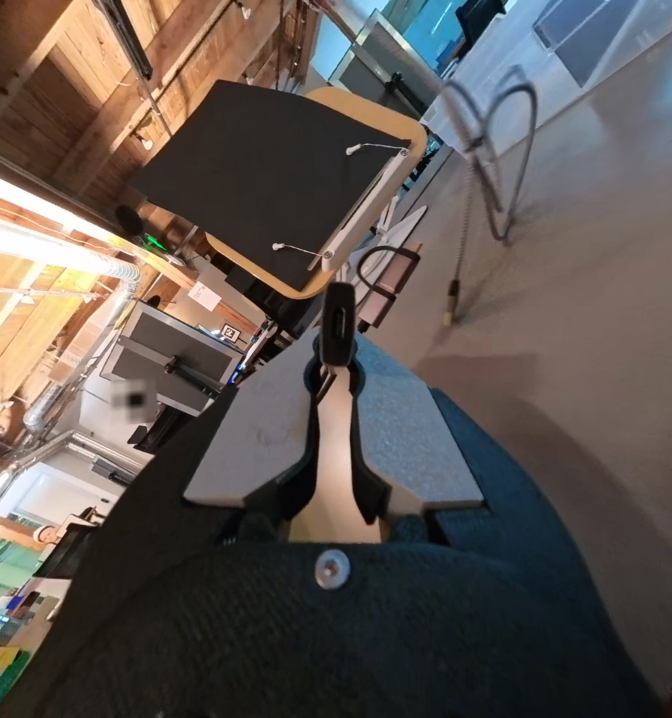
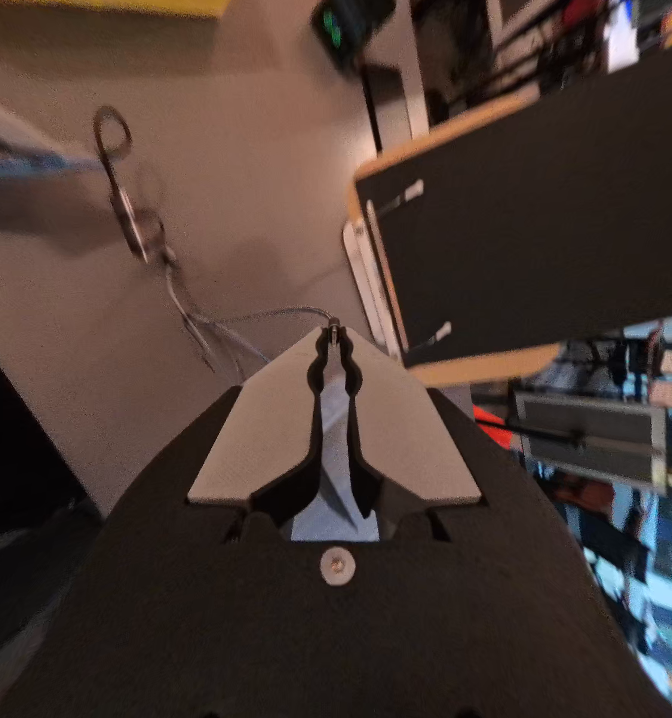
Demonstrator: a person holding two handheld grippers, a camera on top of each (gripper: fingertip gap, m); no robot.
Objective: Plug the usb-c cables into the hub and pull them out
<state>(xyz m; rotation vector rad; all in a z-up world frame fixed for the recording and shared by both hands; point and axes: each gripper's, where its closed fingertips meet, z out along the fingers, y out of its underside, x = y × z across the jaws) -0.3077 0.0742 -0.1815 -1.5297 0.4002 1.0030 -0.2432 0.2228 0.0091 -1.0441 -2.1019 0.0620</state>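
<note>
My left gripper (image 1: 336, 359) is shut on a dark grey USB-C hub (image 1: 338, 324) and holds it up in the air, its oval port facing the camera. A braided cable (image 1: 460, 252) with a plug at its end hangs in the air to the upper right, blurred. My right gripper (image 2: 334, 338) is shut on the metal plug of a thin grey USB-C cable (image 2: 283, 312). That cable arcs off to the left, where it joins a blurred loop of cables (image 2: 132, 217) in the air.
A black mat on a wood-edged table (image 1: 419, 147) fills the middle of the left wrist view, with a white bar (image 1: 365, 206) and two small white pieces along its edge. The same table (image 2: 365, 175) is at the right in the right wrist view. Grey floor and shelving lie behind. My right fingertips sit around 25 cm from my left ones.
</note>
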